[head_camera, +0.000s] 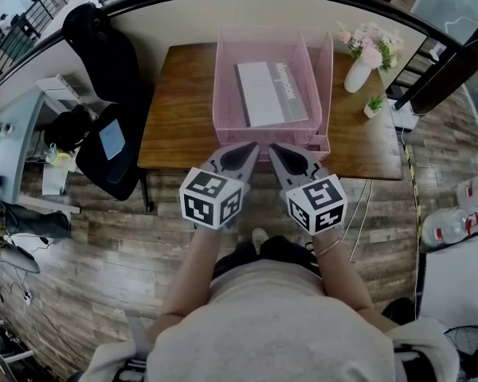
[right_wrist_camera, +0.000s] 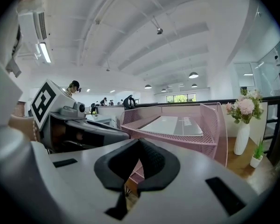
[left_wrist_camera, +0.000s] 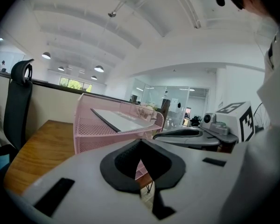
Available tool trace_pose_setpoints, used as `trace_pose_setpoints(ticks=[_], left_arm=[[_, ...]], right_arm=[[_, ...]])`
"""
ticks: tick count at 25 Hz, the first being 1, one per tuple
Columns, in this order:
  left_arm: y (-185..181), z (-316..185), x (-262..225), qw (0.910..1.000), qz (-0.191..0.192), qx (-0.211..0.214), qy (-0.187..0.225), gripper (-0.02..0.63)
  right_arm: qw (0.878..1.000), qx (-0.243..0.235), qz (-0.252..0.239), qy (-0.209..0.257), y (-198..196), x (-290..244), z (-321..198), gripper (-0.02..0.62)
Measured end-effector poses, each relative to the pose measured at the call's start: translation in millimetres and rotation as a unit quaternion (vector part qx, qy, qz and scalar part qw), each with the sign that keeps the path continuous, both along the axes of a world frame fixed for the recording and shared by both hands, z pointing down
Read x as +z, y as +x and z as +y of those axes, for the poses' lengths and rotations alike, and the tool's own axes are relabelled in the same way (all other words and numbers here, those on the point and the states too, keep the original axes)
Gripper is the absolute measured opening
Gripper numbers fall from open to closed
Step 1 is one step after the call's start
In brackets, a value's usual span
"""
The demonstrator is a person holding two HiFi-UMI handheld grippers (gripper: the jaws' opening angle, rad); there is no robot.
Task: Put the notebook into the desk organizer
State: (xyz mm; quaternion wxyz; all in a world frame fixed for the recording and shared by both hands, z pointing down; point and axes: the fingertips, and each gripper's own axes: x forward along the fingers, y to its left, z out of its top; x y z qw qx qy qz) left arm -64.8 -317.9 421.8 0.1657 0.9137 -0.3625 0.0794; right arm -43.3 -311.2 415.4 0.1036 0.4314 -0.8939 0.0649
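Observation:
A grey notebook lies flat in the top tray of the pink mesh desk organizer on the wooden desk. The notebook also shows in the left gripper view, and the notebook in the right gripper view, resting in the organizer. My left gripper and right gripper hover side by side just before the desk's near edge, below the organizer. Both are shut with nothing between the jaws.
A white vase of pink flowers and a small potted plant stand at the desk's right. A black office chair sits left of the desk. Water bottles lie on the floor at right.

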Motion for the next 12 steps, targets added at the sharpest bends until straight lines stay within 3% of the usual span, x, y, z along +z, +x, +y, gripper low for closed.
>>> trace_pose_setpoints(ticks=[12], left_arm=[[0.5,-3.5,3.8,0.9999,0.007,-0.004,-0.012,0.012]], right_arm=[[1.0,-0.011,0.001,0.001,-2.4,-3.2,-3.6,-0.003]])
